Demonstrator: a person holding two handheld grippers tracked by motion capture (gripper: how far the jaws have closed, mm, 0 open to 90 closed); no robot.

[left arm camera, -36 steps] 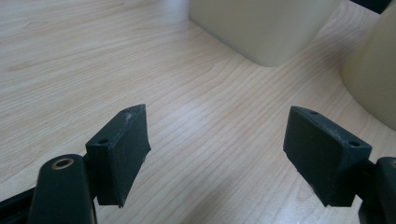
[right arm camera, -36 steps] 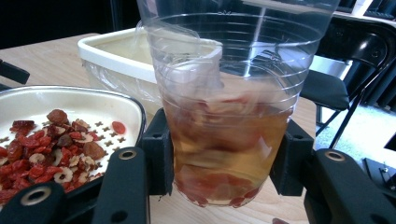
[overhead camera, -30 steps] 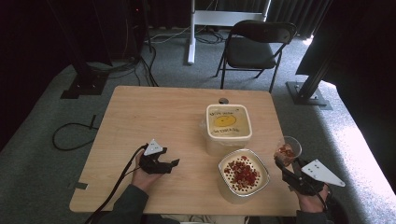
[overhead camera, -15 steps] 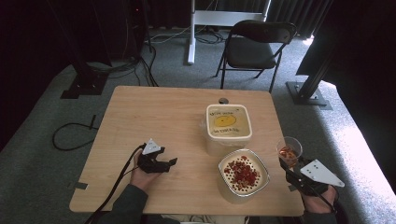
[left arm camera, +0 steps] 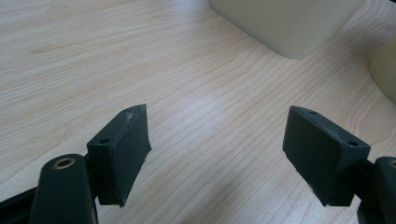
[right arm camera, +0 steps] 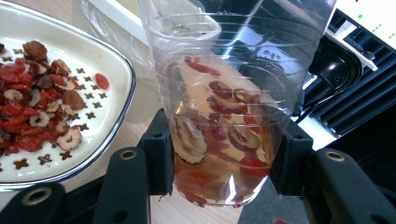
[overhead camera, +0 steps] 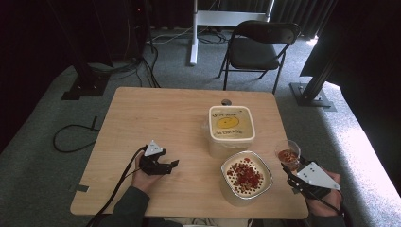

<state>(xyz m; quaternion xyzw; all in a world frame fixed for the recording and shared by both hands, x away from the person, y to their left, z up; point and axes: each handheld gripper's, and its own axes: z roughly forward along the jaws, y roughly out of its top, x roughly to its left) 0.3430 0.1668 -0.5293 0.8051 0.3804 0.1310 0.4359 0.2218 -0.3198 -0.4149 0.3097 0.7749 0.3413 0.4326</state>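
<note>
R gripper pulled cup toward table edge.

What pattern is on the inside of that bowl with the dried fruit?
Small star-shaped marks on white, seen best in the right gripper view: the bowl.

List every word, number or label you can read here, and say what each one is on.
Tub lid: printed lines above and below a yellow circle, too blurred to read.
Screen edge behind the plastic cup: green marks, too small to read.
Nothing else carries text.
</note>
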